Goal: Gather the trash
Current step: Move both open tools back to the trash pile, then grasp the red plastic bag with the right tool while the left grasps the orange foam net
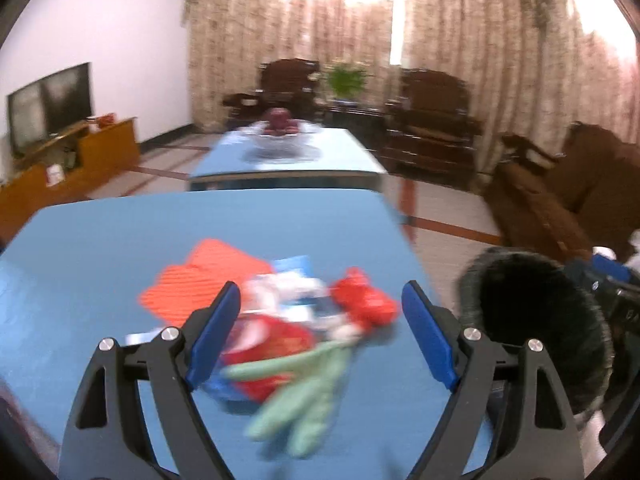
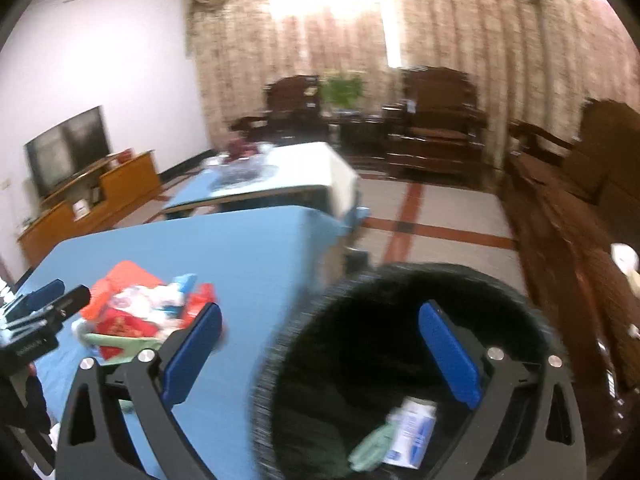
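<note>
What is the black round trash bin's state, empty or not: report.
Not empty: the black round trash bin holds a white-blue carton and green scrap.

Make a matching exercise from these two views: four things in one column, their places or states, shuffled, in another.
Things:
1. white carton
2. orange mat
3. right tongs
4. fruit bowl

Places or states:
A. on the far table
B. open, above the black bin
C. inside the bin
D. flat on the near blue table, behind the wrappers

Pairs: 1-C, 2-D, 3-B, 4-A

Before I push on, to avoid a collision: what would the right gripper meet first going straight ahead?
Likely the inside of the black bin: the open right gripper points down into it. Depth is unclear.
</note>
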`<state>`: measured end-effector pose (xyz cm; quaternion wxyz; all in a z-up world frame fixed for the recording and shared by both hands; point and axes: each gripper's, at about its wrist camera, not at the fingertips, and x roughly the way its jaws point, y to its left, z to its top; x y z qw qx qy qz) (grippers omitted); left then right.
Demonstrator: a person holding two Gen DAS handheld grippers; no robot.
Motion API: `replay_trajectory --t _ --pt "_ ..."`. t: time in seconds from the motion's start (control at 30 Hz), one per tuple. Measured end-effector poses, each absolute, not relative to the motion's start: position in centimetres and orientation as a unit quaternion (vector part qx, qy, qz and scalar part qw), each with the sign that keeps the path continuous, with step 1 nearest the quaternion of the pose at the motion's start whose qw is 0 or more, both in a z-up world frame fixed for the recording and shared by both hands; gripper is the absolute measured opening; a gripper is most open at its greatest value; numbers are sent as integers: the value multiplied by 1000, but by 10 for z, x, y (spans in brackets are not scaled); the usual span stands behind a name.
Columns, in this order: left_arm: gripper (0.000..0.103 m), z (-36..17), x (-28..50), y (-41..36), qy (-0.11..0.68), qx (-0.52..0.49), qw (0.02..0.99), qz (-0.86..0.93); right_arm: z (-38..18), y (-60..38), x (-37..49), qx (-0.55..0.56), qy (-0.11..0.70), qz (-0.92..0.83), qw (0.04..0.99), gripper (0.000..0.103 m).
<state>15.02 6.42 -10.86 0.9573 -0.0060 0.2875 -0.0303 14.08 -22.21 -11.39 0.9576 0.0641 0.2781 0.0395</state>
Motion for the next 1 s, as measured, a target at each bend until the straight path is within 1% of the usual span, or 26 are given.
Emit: replay_trajectory --t 0.13,0.33,0.47,0.67,0.83,0.9,0.97,1.0 --pt "80 -115 152 104 293 -14 956 17 -122 -171 164 47 276 83 956 95" --pt "80 -128 157 142 300 -26 952 55 -146 -117 195 21 298 111 948 82" --pt "79 -137 163 155 305 -30 950 61 -171 -95 220 7 332 117 936 72" --pt "78 -146 164 164 307 -34 949 65 -200 -83 241 -4 370 118 922 66" --pt "78 -152 167 167 309 -27 949 59 -215 -80 252 -7 395 121 911 64" --pt "78 -154 168 169 311 -28 948 56 -223 -80 255 -4 408 126 904 59" --pt "78 -157 169 167 313 -26 948 52 -227 -82 257 9 419 134 898 44" --pt "78 -158 169 166 315 -25 947 51 -228 -83 257 13 423 141 895 44"
